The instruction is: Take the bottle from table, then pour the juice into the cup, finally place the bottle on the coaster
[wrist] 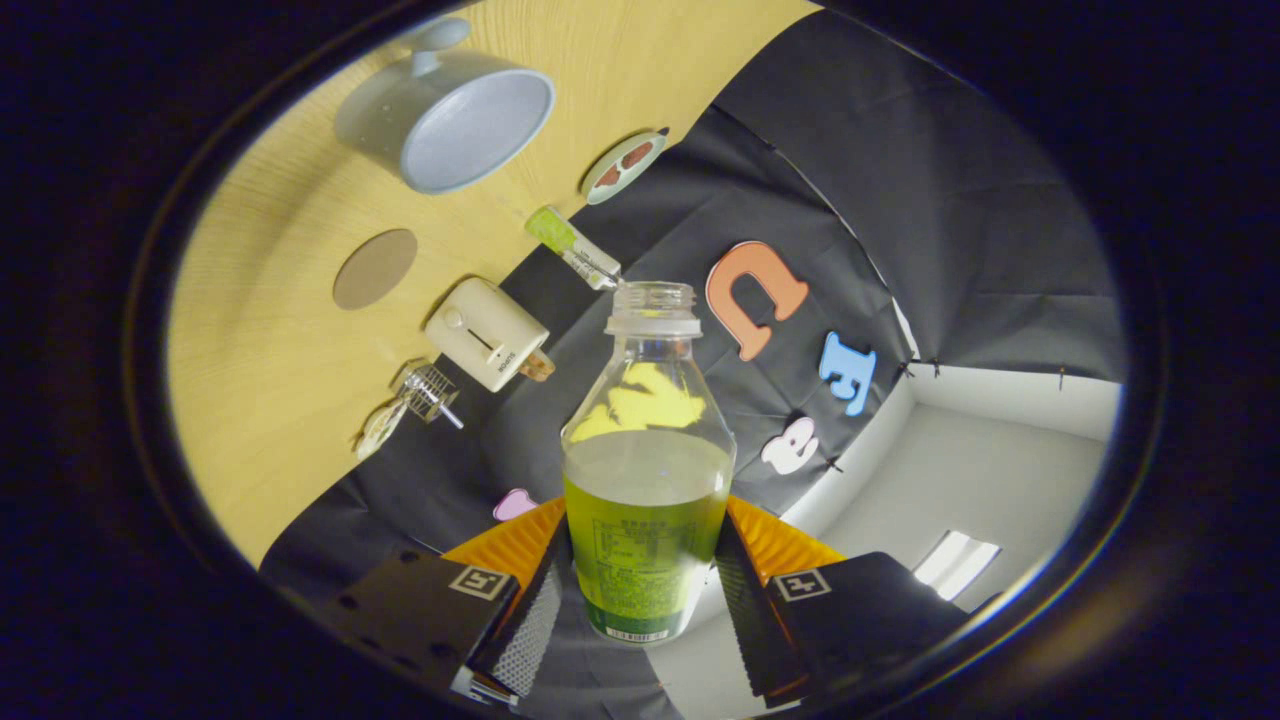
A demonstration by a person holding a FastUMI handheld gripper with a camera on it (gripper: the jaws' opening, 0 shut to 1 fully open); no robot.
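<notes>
The bottle (pixel 648 470) sits between the two fingers, cap off, neck open, green juice filling roughly the lower half. The gripper (pixel 645 590) is clenched on it, both fingers pressing the lower body from either side. The whole view is rolled, with the table (pixel 270 400) swung up to 10 o'clock of the bottle, so the bottle looks lifted off the table and tilted.

The cup (pixel 450 115), grey with a handle, lies at 11 o'clock from the bottle mouth, well apart, its inside looking empty. The coaster (pixel 375 268), a flat brown disc, is at 10 o'clock, between the cup and a small white toaster-like box (pixel 487 333). A small tube with a green end (pixel 572 245) lies just beyond the bottle neck at 11 o'clock. A small round dish (pixel 625 165) is at 12 o'clock near the table edge, and a little wire-and-metal item (pixel 425 395) at 9 o'clock.

Step in hand, my read: the grasp is done and this is the carry toward the pour. Next move calls for bringing the open neck over the cup rim, then tipping slowly; the grip must stay firm. The coaster comes after.
</notes>
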